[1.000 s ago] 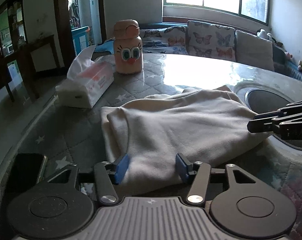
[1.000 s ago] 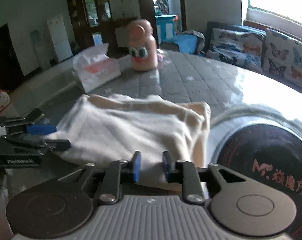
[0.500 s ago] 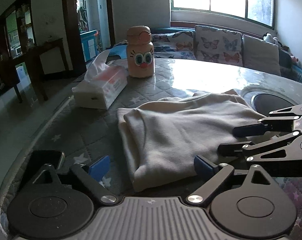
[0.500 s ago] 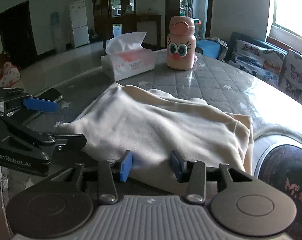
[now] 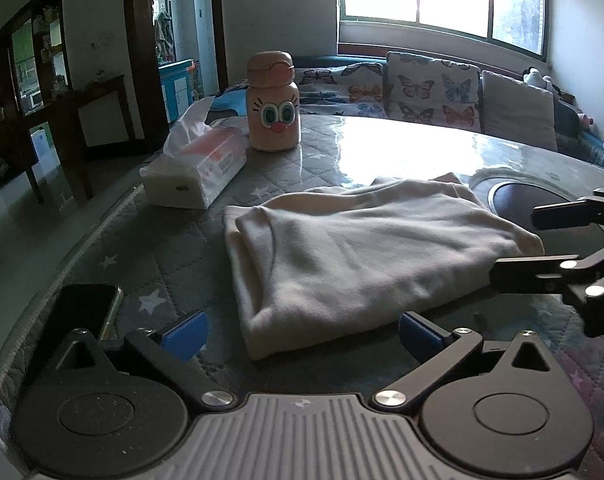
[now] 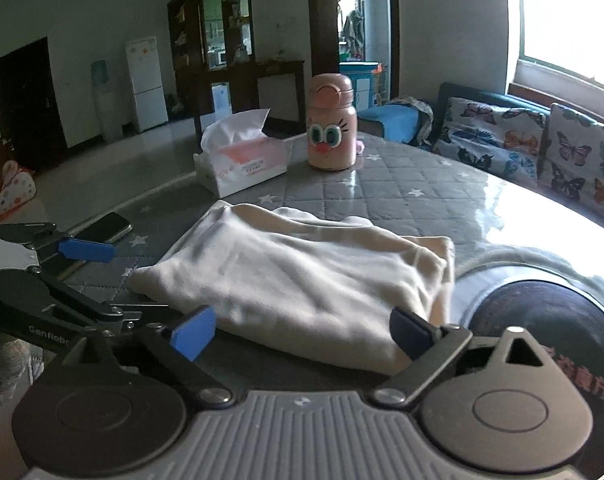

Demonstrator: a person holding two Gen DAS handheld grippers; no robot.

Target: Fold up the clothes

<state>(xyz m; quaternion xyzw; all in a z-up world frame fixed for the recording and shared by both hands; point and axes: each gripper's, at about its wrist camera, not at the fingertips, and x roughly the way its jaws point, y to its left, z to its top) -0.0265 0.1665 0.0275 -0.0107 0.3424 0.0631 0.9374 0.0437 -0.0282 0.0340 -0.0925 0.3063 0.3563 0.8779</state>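
A cream garment (image 5: 358, 256) lies folded into a thick rectangle on the quilted grey table; it also shows in the right wrist view (image 6: 302, 276). My left gripper (image 5: 302, 334) is open and empty, just short of the garment's near edge. My right gripper (image 6: 302, 330) is open and empty, at the garment's other near edge. Each gripper shows in the other's view: the right one (image 5: 558, 248) at the garment's right end, the left one (image 6: 78, 276) at its left end.
A tissue box (image 5: 196, 168) and a pink cartoon-face bottle (image 5: 273, 102) stand at the table's far side. A black phone (image 5: 84, 308) lies near the left table edge. A dark round hob inset (image 6: 550, 320) sits right of the garment. A sofa with butterfly cushions (image 5: 430, 90) is behind.
Both grippers opened wide, let go of the garment's edge and drew back from it. The garment stays folded on the table.
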